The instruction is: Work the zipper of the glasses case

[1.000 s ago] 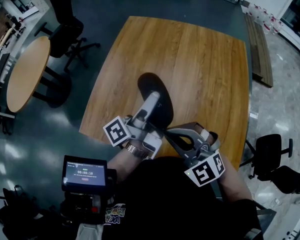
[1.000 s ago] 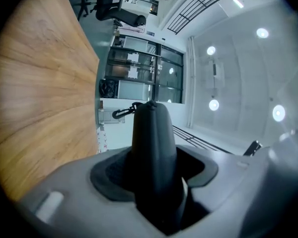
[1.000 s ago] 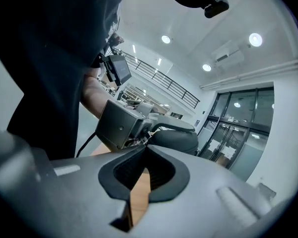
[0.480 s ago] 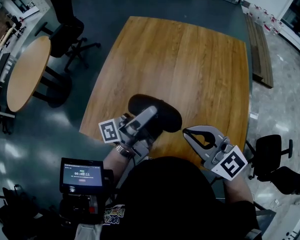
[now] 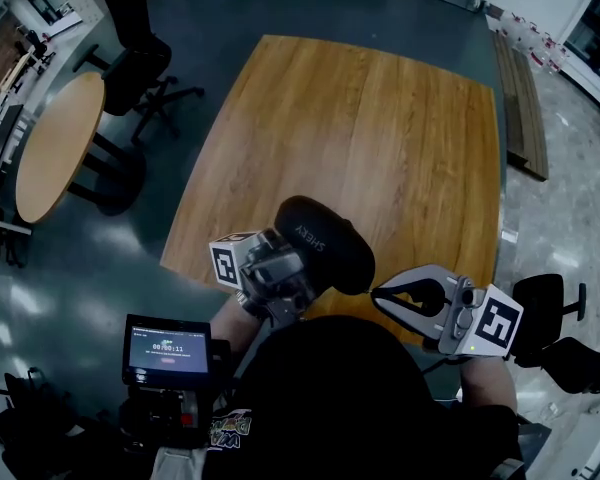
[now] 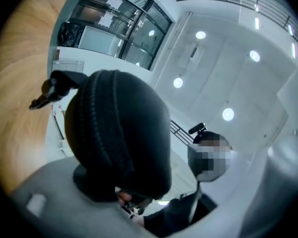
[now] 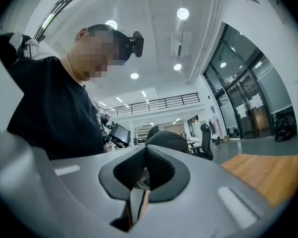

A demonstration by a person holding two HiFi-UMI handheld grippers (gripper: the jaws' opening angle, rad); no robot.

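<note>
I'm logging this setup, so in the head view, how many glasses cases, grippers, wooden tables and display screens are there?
Glasses cases: 1, the black glasses case
Grippers: 2, the left gripper, its jaws just opening with the case between them, and the right gripper
Wooden tables: 2, the rectangular table and the round table
Display screens: 1, the small screen
Total: 6

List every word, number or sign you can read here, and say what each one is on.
"SHEKY", white print on the black glasses case; the last letters are uncertain.
"00:00:11", on the small screen; its smaller lines are too small to read.
The left marker cube and right marker cube carry only black-and-white square patterns, no words.
Sheets on the glass wall: too blurred to read.
</note>
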